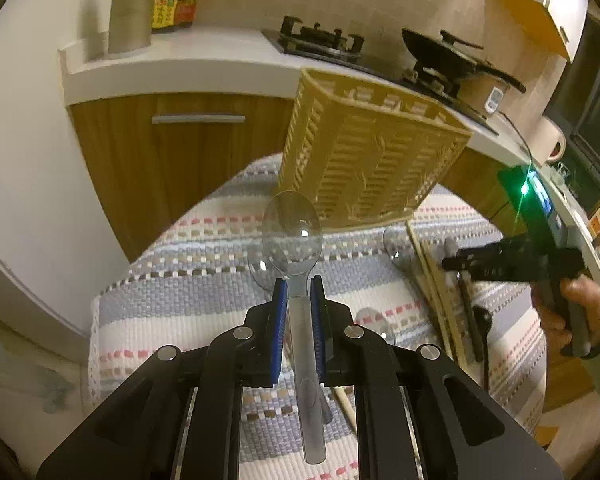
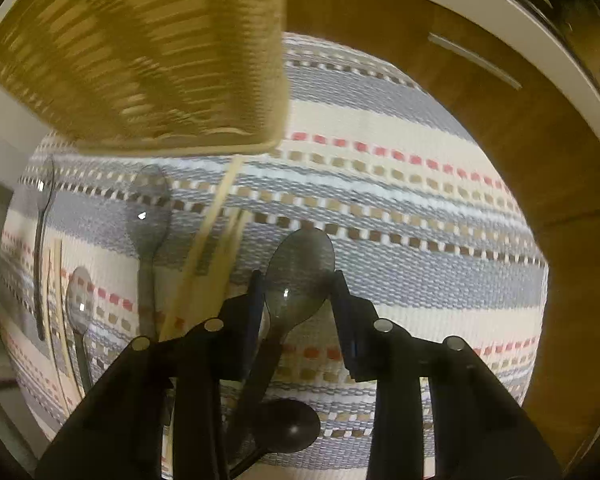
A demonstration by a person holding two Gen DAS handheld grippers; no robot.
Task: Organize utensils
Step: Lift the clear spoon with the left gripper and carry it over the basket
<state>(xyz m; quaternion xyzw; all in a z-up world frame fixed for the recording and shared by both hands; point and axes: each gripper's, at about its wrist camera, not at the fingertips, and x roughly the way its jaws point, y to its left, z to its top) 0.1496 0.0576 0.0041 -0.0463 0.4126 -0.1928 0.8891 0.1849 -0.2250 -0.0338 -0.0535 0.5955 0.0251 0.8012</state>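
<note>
Left gripper (image 1: 299,296) was clamped on a clear plastic spoon (image 1: 294,226) at the neck, bowl forward and up, handle running back between the fingers; it was held above the striped woven mat (image 1: 188,280). Spoon see-through, lightly scuffed, glare spot on the bowl.

Right gripper (image 2: 298,292) was released, jaws apart, a smoky translucent spoon (image 2: 298,276) lying between them with the pads not pressing on it. A black spoon (image 2: 288,426) lay just beneath, by that spoon's handle.

Tan slatted basket (image 1: 364,160) stood upright at the mat's far edge, just ahead of the held spoon. Wooden chopsticks (image 1: 432,276) lay right of centre, tips near the basket foot. More clear spoons (image 2: 150,208) sat left in the right wrist view. Right half of the mat was bare, cabinet front beyond the far edge. A person's hand (image 1: 576,308) gripped the right tool's handle.
</note>
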